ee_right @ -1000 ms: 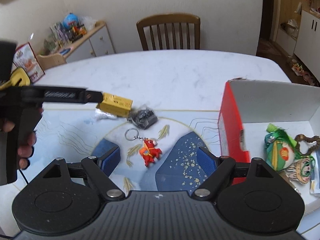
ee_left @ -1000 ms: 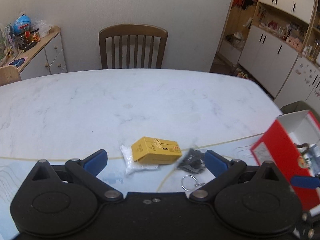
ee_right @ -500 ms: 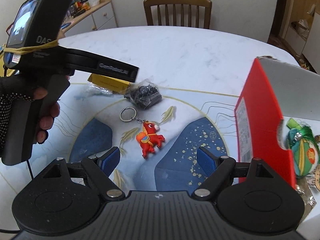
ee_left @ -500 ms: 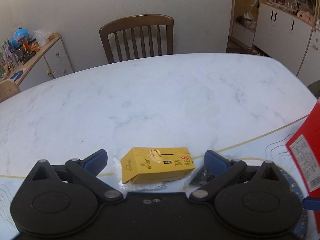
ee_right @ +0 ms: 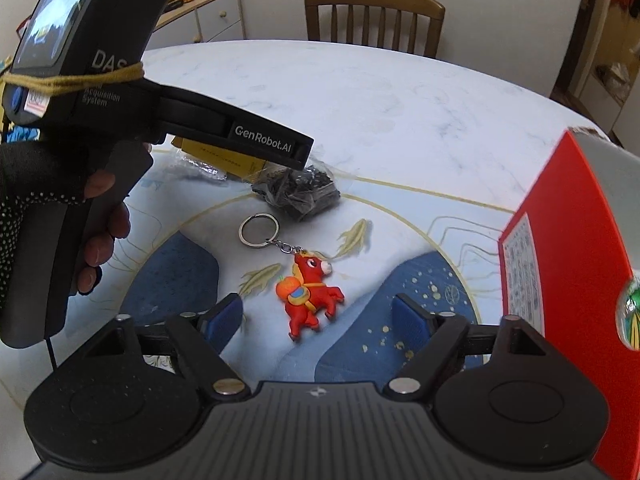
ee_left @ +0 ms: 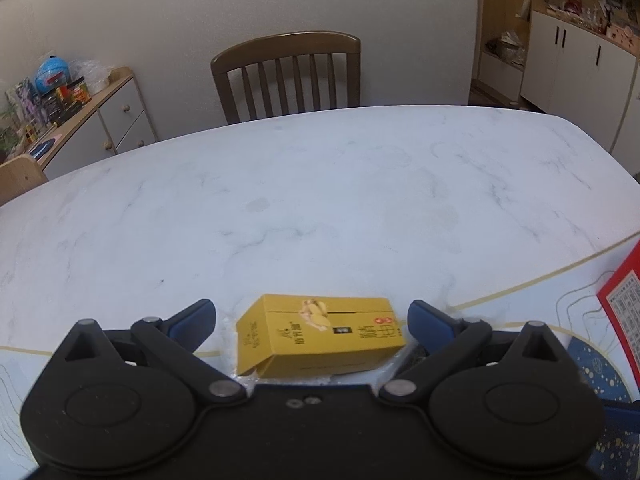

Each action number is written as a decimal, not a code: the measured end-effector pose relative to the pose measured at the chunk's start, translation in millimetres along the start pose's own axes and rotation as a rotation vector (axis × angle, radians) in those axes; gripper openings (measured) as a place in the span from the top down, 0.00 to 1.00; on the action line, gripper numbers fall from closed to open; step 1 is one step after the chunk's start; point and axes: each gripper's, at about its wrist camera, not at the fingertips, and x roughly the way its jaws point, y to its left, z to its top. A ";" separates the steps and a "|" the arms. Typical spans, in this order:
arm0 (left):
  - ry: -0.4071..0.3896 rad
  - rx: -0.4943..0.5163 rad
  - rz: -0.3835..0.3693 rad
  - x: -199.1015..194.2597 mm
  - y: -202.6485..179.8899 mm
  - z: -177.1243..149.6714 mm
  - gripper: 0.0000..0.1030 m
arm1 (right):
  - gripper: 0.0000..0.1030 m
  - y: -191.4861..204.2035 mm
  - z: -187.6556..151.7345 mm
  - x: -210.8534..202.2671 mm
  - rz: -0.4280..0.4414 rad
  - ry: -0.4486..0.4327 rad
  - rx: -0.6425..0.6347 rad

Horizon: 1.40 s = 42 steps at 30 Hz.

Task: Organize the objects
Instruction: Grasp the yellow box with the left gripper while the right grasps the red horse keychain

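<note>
The left gripper is wide apart, the yellow box lying between its fingers. The right gripper is apart too, with the red horse keychain between.

The left gripper is closing in on the yellow box, which now sits between its wide-apart jaws rather than ahead of them. The right gripper is nearing the red horse keychain, and the red carton beside the keychain is looming larger.
</note>
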 end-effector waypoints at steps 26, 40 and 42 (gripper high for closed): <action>-0.040 -0.021 -0.048 -4.6 7.9 -6.0 0.25 | 0.63 3.8 3.6 4.7 -0.014 -0.002 0.013; -0.038 -0.126 -0.166 -50.6 26.8 -1.0 0.25 | 0.63 -8.7 9.7 -56.7 0.048 -0.064 0.122; -0.041 -0.129 -0.192 -61.5 26.2 -0.6 0.25 | 0.63 -11.9 8.6 -68.3 0.055 -0.077 0.134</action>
